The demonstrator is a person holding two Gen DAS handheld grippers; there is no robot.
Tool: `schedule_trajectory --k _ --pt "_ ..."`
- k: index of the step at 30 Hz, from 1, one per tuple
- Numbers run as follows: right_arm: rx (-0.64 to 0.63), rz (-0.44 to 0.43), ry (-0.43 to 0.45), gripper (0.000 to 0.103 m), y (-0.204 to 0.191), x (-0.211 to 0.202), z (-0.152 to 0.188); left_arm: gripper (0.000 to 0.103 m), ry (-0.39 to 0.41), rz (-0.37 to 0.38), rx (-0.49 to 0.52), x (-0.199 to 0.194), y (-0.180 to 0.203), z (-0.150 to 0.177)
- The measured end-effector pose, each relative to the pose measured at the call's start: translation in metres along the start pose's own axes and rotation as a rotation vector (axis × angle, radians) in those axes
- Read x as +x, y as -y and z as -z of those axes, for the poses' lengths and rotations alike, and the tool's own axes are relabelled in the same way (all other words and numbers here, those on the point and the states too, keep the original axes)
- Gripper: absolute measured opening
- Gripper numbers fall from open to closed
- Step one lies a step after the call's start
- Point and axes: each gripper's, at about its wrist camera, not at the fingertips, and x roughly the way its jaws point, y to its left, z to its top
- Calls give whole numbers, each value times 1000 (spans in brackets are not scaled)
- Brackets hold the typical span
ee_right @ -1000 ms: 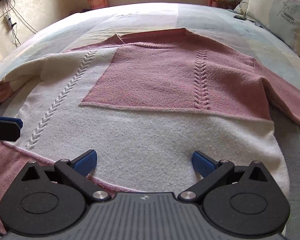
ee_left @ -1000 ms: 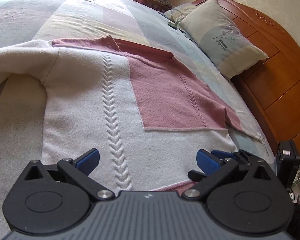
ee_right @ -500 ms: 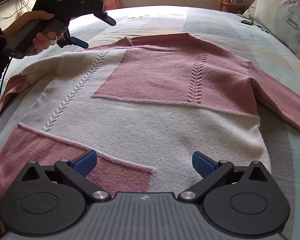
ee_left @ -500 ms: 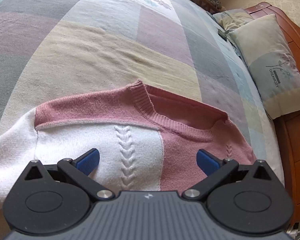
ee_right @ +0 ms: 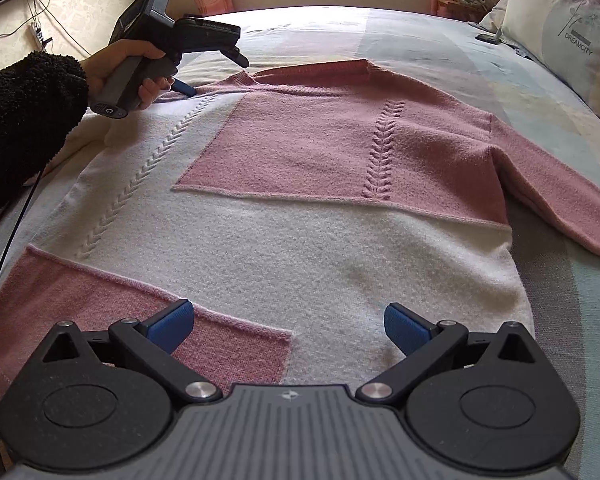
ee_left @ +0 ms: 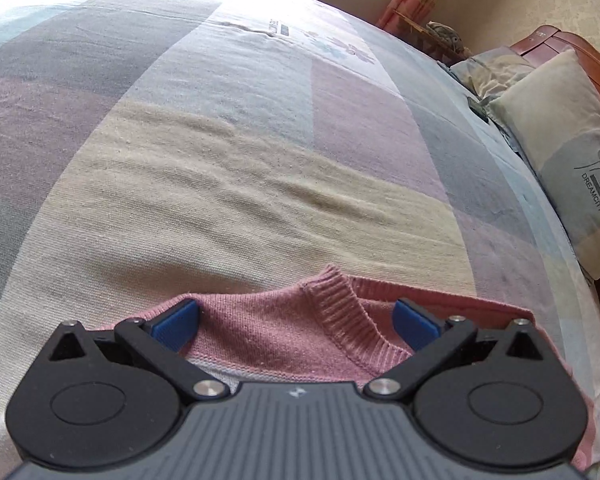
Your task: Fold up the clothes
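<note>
**Pink and white sweater spread flat on a bed, two grippers poised at opposite ends**

A knitted sweater (ee_right: 300, 216) lies face up on a patchwork bedspread (ee_left: 228, 184), hem near the right wrist camera and neckline far. Its right sleeve (ee_right: 560, 204) trails out toward the pillow (ee_right: 572, 36) at the far right.

The right gripper (ee_right: 288, 320) hovers over the near hem, fingers spread wide, grasping nothing. The left gripper (ee_left: 296, 320), seen in a person's hand (ee_right: 128, 72) at the far left, sits low over the shoulder beside the ribbed collar (ee_left: 340, 312), fingers also spread wide and empty. Whether its tips touch the knit cannot be told.

The knit looks soft, thick and floppy, probably light, not slippery and not fragile. It will likely sag and stretch if lifted by one point. Sensible holds appear to be the shoulder seam by the collar and the hem corner on the same side, pinching both layers.
</note>
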Motion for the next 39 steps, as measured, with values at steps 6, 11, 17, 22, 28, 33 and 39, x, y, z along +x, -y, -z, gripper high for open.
schedule_trajectory --k 6,11,17,22,28,33,39 --pt "2 -10 22 103 0 -8 0 102 -56 116 -26 -51 4 11" --pt "2 -23 33 103 -2 -11 -1 102 -181 104 -14 -66 2 47" --pt "-13 -24 33 103 -8 -12 -1 98 -86 -101 8 -57 -29 56" --pt "16 -22 37 103 -1 -13 -2 98 -119 -34 -32 -76 -18 53" --pt "3 -26 40 103 -4 -13 -1 99 -142 44 -8 -75 -3 73" --pt "5 -20 45 103 -3 -14 -2 98 -92 -91 -33 -73 -18 78" --pt "22 -15 62 103 1 -20 -2 98 -107 -34 10 -82 15 75"
